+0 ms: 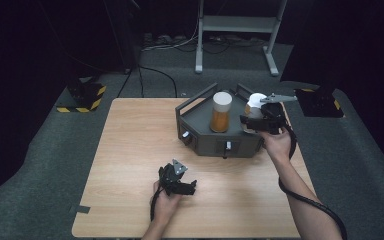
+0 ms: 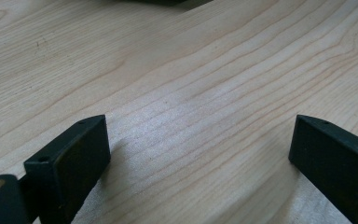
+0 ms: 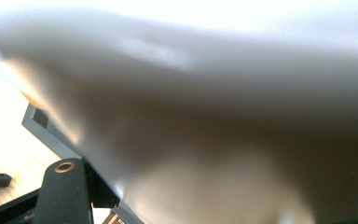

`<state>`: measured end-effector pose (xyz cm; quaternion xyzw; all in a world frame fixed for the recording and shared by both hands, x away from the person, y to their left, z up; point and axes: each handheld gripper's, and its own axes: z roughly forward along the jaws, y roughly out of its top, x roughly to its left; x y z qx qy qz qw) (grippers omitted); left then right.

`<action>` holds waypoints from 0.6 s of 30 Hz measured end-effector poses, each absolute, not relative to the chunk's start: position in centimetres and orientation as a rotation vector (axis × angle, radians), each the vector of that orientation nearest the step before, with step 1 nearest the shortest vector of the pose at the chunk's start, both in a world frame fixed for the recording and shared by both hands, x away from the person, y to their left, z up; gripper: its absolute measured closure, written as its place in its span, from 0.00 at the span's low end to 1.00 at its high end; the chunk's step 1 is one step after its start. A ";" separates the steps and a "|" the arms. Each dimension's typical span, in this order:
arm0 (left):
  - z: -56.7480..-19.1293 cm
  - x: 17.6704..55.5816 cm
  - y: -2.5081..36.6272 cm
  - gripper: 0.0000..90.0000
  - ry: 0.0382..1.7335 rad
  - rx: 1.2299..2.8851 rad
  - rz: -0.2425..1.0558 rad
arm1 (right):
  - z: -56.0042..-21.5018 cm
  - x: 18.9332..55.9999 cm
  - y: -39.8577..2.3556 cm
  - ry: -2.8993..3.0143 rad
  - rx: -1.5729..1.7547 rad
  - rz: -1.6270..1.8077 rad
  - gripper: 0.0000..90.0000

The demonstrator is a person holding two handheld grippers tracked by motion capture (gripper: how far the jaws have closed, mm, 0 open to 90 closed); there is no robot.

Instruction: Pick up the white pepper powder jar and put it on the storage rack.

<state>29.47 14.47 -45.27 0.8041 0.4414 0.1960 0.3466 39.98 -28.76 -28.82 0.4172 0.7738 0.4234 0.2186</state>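
From above, the left gripper [image 1: 180, 182] sits low over the wooden table [image 1: 130, 150], near the front edge, held in the person's left hand [image 1: 166, 202]. It has nothing in it. The left gripper view shows what the high view is too far away to show: its two black jaws stand wide apart, with only bare wood [image 2: 191, 93] between them. A dark edge at the very top of that view is cut off, and I cannot tell what it is.

Further right in the high view stands a dark grey tray [image 1: 200, 117] with low walls. A jar [image 1: 221, 112] with an orange bottom and a white lid stands upright inside it, near the middle.

At the right end of the tray, the right gripper [image 1: 252, 120] is clamped on a second jar with a white lid [image 1: 255, 102]. This jar is at the tray's right edge, partly hidden behind the gripper, so I cannot tell if it rests on the tray or is lifted. The right hand [image 1: 277, 142] holds the gripper from behind.

In the right gripper view, the held jar [image 3: 191, 116] is so close that it is a big blur of white and brown. A bit of the grey tray wall [image 3: 42, 123] and pale table [image 3: 4, 140] peek out at the left, beside one black jaw.
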 end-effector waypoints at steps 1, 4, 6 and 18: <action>-45.3 29.5 14.5 0.06 1.146 2.086 0.508 | -28.9 40.1 -28.6 2.143 1.156 1.162 0.34; -45.3 29.5 14.4 0.06 1.147 2.085 0.509 | -29.0 40.5 -28.3 2.144 1.167 1.150 0.34; -45.3 29.5 14.5 0.06 1.147 2.084 0.509 | -29.1 40.6 -28.3 2.143 1.168 1.150 0.34; -45.3 29.5 14.5 0.06 1.147 2.085 0.509 | -29.5 41.3 -27.7 2.152 1.192 1.131 0.34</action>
